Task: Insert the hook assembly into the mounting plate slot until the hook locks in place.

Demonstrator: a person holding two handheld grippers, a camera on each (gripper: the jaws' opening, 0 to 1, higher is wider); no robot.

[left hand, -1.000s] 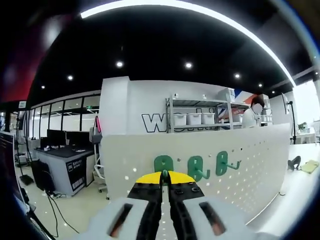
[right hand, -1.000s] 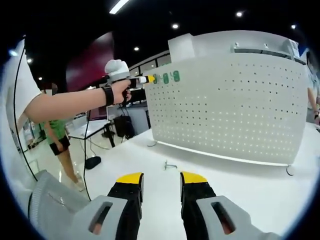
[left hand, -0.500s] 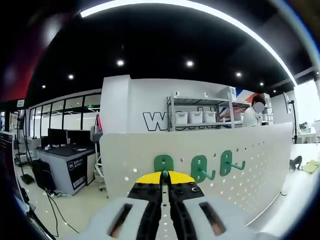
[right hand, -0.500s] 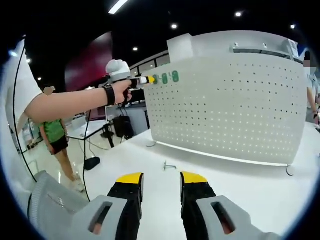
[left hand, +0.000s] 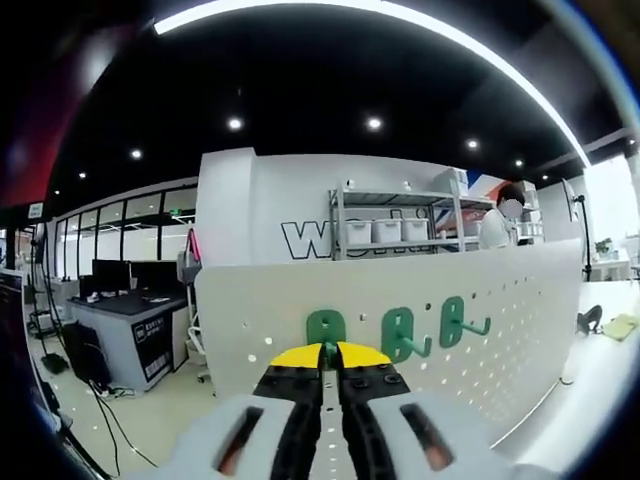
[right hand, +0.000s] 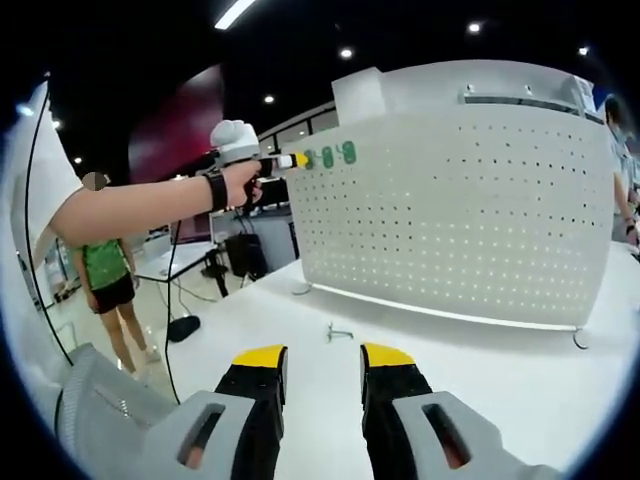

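A white perforated mounting plate (right hand: 460, 220) stands upright on the white table (right hand: 520, 390). Three green hook assemblies sit along its top left edge: the left hook (left hand: 326, 325), the middle hook (left hand: 400, 333) and the right hook (left hand: 455, 322). My left gripper (left hand: 322, 353) is shut, its yellow tips pinching the prong of the left hook against the plate. In the right gripper view a hand holds that left gripper (right hand: 298, 158) beside the green hooks (right hand: 338, 154). My right gripper (right hand: 323, 362) hovers open over the table with nothing between its fingers. A small metal hook (right hand: 338, 331) lies ahead of it.
The plate (left hand: 480, 310) rests on thin wire feet (right hand: 578, 342) near the table's far side. A person in a green top (right hand: 105, 270) walks on the floor at the left. Desks with monitors (left hand: 125, 285) and a shelf of bins (left hand: 390, 232) stand behind.
The left gripper has stayed pressed at the left green hook, and less of the green prong shows between its tips. The person in green has walked. The right gripper has not moved.
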